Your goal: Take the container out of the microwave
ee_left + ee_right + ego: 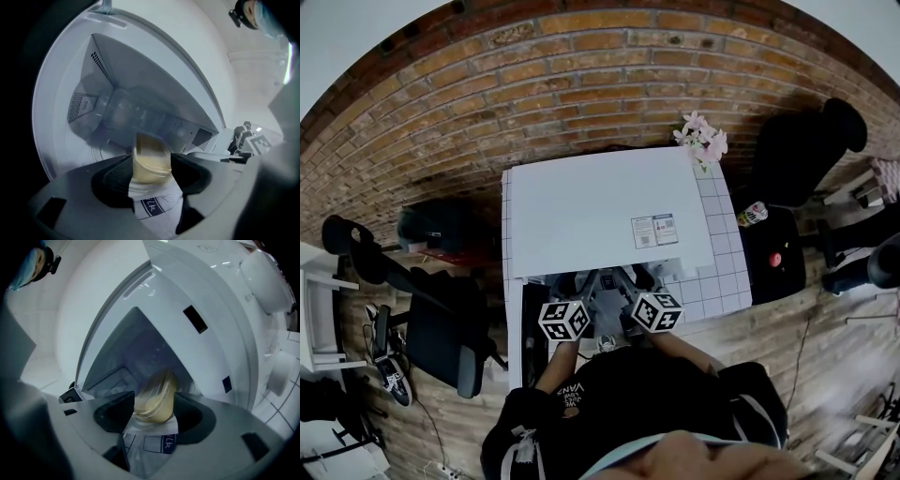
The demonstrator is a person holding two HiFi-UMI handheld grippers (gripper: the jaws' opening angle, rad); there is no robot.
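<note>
The container (151, 157) sits at the mouth of the microwave (600, 206), straight ahead of the left gripper (151, 162) and the right gripper (155, 402) alike. Both have the jaws spread wide, with the container in the gap, and I think they grip nothing. Neither hand looks nearer.

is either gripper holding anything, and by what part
Nothing looks gripped: the left gripper and right gripper stand open, each with the yellowish container between its pads, not clamped.

The left claw (151, 174) and the right claw (153, 412) are side by side, pointing forward, jaws wide apart.
</note>
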